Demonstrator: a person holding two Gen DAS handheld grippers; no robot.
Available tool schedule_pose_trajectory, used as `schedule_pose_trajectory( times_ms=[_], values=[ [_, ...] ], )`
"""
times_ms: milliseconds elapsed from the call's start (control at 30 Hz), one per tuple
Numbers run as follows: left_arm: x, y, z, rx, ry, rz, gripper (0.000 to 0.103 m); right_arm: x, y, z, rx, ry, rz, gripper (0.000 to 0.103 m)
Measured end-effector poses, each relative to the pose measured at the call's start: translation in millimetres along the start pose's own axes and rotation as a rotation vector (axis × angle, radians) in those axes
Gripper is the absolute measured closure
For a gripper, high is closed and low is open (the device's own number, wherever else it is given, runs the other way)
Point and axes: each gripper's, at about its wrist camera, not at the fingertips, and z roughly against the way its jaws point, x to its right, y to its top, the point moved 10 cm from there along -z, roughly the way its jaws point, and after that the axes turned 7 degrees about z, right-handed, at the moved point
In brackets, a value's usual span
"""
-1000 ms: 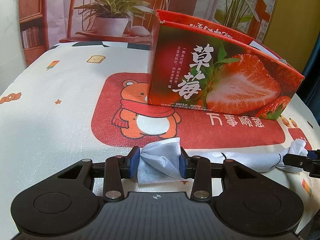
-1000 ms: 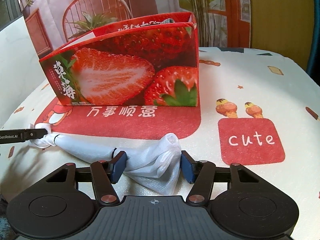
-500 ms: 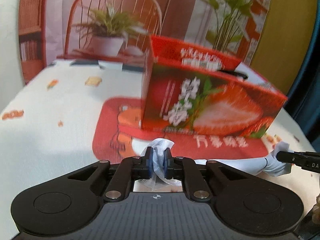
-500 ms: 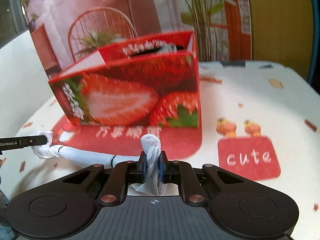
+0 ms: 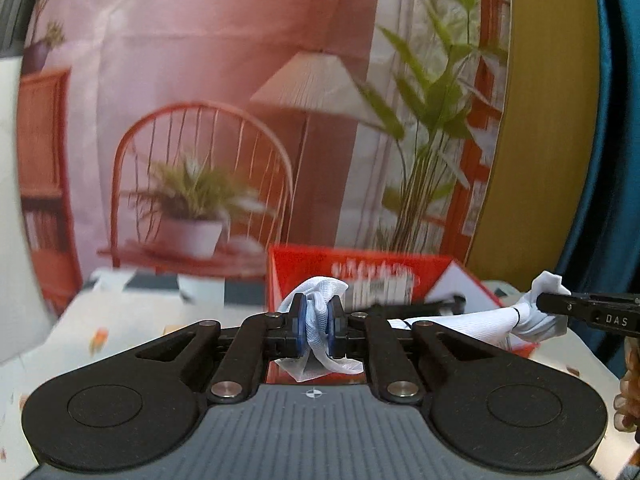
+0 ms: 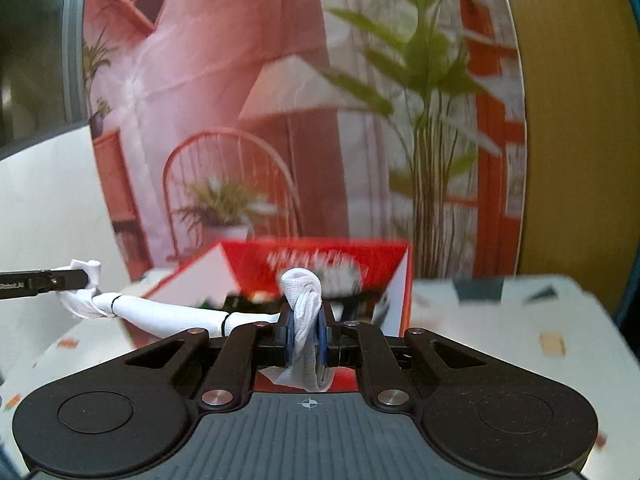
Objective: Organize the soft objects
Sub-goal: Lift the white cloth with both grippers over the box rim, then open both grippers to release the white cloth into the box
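A long white rolled cloth [image 5: 472,326] hangs in the air, stretched between both grippers. My left gripper [image 5: 317,326] is shut on one bunched end. My right gripper [image 6: 305,330] is shut on the other bunched end; the roll [image 6: 176,316] runs off to the left toward the other gripper's tip [image 6: 60,279]. In the left wrist view the right gripper's tip [image 5: 576,306] pinches the far end at the right. The open red strawberry box [image 5: 376,276] stands just beyond and below the cloth, its top opening showing [image 6: 320,264].
The table carries a cream printed cloth [image 6: 532,320] around the box. Behind stands a printed backdrop with a chair, a potted plant and a lamp [image 5: 224,160]. A yellow panel [image 5: 544,120] and something blue rise at the right.
Both grippers closed on the ends of the white cloth and lifted it off the table. The views have tipped up, so the box now sits lower and its open top shows.
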Motion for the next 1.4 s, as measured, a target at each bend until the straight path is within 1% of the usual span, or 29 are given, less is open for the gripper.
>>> schedule_pose_trajectory(
  times_ms=[133,200,300,467,600,733,867,900,933,967,1000,1033,1067,1133,1200,1233,1300,1333,1400],
  values=[
    [11.4,18.0,-34.4,-0.001,0.01,-0.024,0.092,10.1,25.0,-26.2,0.026,-0.04,0.045,0.093],
    [14.2,20.3,-51.9,-0.014,0.022,-0.051,0.092,15.4,32.2,-41.8,0.024,-0.066,0.078,0.093],
    [14.2,15.5,-77.5,-0.05,0.034,-0.082,0.092,21.1,33.5,-63.9,0.003,-0.088,0.109,0.093],
    [13.5,-9.7,-111.3,-0.14,0.034,-0.113,0.092,21.7,20.3,-93.9,-0.06,-0.099,0.157,0.093],
    [19.4,-26.6,-128.1,-0.195,-0.002,-0.14,0.092,14.0,-0.2,-111.2,-0.13,-0.099,0.209,0.093],
    [19.1,-37.1,-138.1,-0.225,-0.001,-0.158,0.092,6.6,-20.3,-126.3,-0.207,-0.102,0.258,0.093],
    [17.7,-37.0,-138.7,-0.235,0.0,-0.146,0.09,6.2,-26.4,-129.4,-0.222,-0.103,0.245,0.091],
    [17.4,-36.1,-137.7,-0.237,-0.003,-0.14,0.081,6.3,-26.5,-128.8,-0.222,-0.104,0.241,0.089],
    [16.4,-34.9,-136.7,-0.242,-0.002,-0.129,0.06,7.3,-25.4,-127.5,-0.221,-0.106,0.239,0.087],
    [15.4,-33.1,-134.8,-0.242,0.002,-0.115,0.046,8.1,-24.1,-125.6,-0.217,-0.111,0.236,0.084],
    [14.0,-30.4,-131.7,-0.233,0.003,-0.098,0.024,8.1,-22.5,-123.2,-0.209,-0.112,0.227,0.081],
    [14.7,-27.2,-128.1,-0.22,0.001,-0.089,0.013,10.7,-19.9,-121.5,-0.203,-0.114,0.221,0.08],
    [15.1,-23.3,-123.6,-0.203,-0.001,-0.083,0.011,11.0,-18.1,-118.8,-0.198,-0.122,0.215,0.078],
    [15.9,-17.4,-117.3,-0.19,0.016,-0.082,0.006,12.8,-14.3,-113.9,-0.194,-0.12,0.198,0.069],
    [15.1,-12.4,-111.1,-0.182,0.033,-0.074,0.003,13.1,-10.8,-107.6,-0.182,-0.107,0.16,0.047],
    [14.9,-9.5,-107.4,-0.176,0.038,-0.068,0.001,13.5,-9.2,-104.9,-0.177,-0.105,0.145,0.042],
    [14.0,-5.8,-99.2,-0.171,0.045,-0.056,0.0,13.7,-5.1,-98.3,-0.164,-0.103,0.109,0.031],
    [14.0,-4.5,-95.3,-0.171,0.047,-0.055,0.0,14.1,-3.1,-95.2,-0.157,-0.103,0.092,0.028],
    [14.4,-2.4,-88.5,-0.171,0.052,-0.054,0.0,14.6,1.1,-88.8,-0.14,-0.098,0.058,0.013]
  ],
)
